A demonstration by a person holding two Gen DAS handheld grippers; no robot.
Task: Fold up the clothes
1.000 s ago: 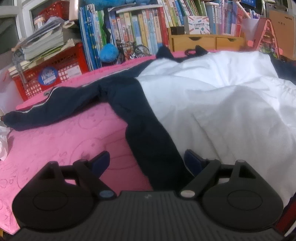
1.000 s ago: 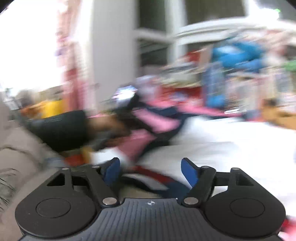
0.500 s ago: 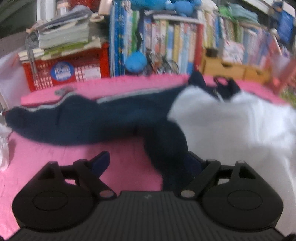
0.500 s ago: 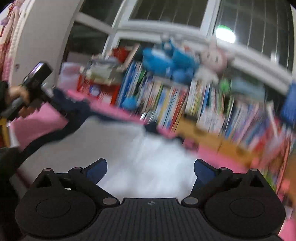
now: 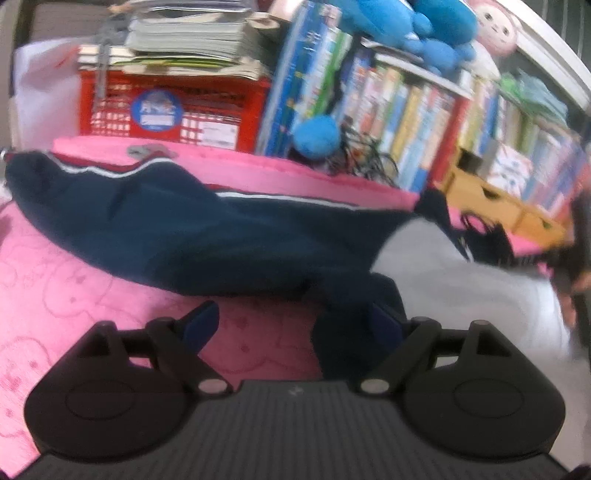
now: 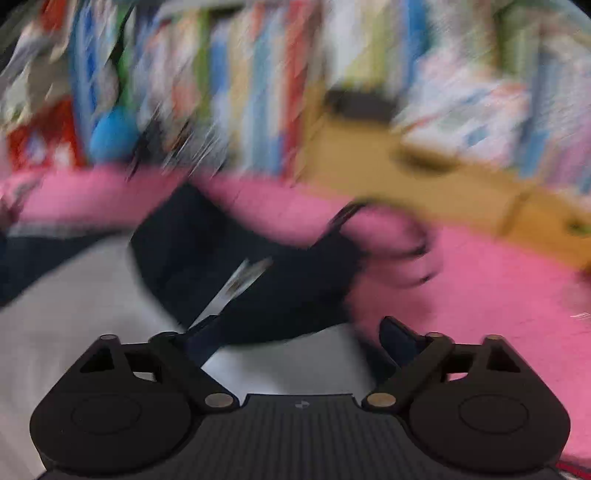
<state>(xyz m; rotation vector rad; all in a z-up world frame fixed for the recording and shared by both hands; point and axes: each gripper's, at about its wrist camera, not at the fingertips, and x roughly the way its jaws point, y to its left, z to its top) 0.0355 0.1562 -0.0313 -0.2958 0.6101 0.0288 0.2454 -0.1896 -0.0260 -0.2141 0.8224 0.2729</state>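
Observation:
A navy and white jacket lies spread on a pink blanket [image 5: 74, 288]. Its navy sleeve [image 5: 177, 229] stretches to the left, and the white body [image 5: 461, 295] fills the right. My left gripper [image 5: 293, 326] is open and low over the blanket. A navy strip of the jacket runs in by its right finger [image 5: 384, 325]. In the blurred right wrist view, my right gripper [image 6: 301, 334] is open just in front of the navy collar [image 6: 266, 288], which shows a pale label. The white body [image 6: 74, 325] lies to its left.
Behind the blanket's far edge stand a red basket [image 5: 173, 110] topped with stacked papers, a row of books [image 5: 406, 96], blue plush toys [image 5: 424, 22] and a wooden drawer box [image 5: 498, 206]. A dark blurred shape with a hand [image 5: 576, 266] shows at the right edge.
My left gripper has turned left toward the sleeve and come closer to it. My right gripper has swung in from the side and now sits low at the collar.

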